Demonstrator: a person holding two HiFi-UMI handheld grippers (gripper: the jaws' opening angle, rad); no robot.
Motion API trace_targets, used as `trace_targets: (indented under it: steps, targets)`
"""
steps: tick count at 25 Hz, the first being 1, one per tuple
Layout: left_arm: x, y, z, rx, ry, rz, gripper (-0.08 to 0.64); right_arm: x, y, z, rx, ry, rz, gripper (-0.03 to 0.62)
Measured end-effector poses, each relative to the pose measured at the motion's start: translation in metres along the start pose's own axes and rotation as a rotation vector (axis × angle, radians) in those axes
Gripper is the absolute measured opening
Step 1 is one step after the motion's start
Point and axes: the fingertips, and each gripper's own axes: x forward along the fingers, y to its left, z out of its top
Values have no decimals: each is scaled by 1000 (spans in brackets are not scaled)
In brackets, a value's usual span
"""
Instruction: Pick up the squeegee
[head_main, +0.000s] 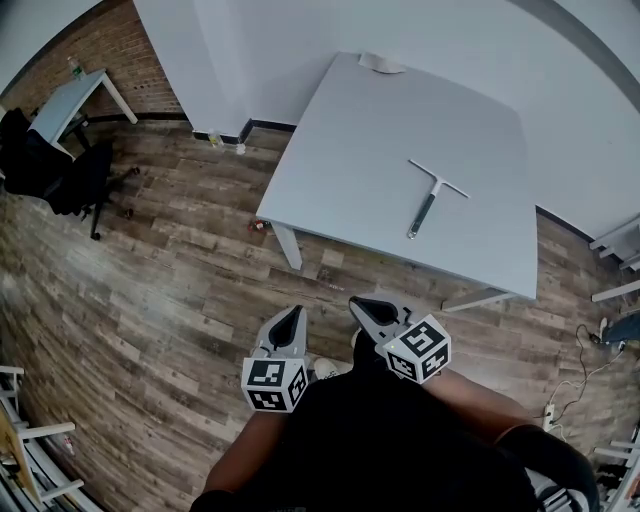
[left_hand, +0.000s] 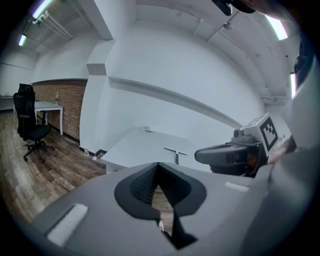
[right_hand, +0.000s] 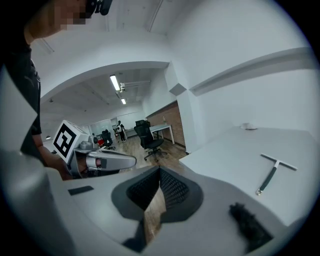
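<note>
The squeegee (head_main: 429, 198) lies flat on the white table (head_main: 370, 150), its blade at the far end and its dark handle pointing toward me; it also shows as a small T shape, the squeegee (left_hand: 175, 152), and to the right, the squeegee (right_hand: 271, 172). Both grippers hang over the wooden floor short of the table's near edge. My left gripper (head_main: 293, 318) is shut with nothing in it. My right gripper (head_main: 362, 307) is shut and empty too. Each gripper sees the other beside it, the right gripper (left_hand: 200, 155) and the left gripper (right_hand: 131, 161).
A small pale object (head_main: 380, 64) sits at the table's far edge by the white wall. A black office chair (head_main: 75, 180) and a white desk (head_main: 70, 100) stand far left. White furniture frames (head_main: 620, 250) stand at right, cables (head_main: 590, 360) on the floor.
</note>
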Motion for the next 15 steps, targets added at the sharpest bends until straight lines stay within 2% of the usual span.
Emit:
trace_targets:
  steps: [7, 15]
  targets:
    - [19, -9, 9, 51, 28, -26, 8, 2, -25, -1, 39, -15, -20, 6]
    - [56, -17, 7, 60, 80, -61, 6, -1, -64, -9, 99, -3, -68, 6]
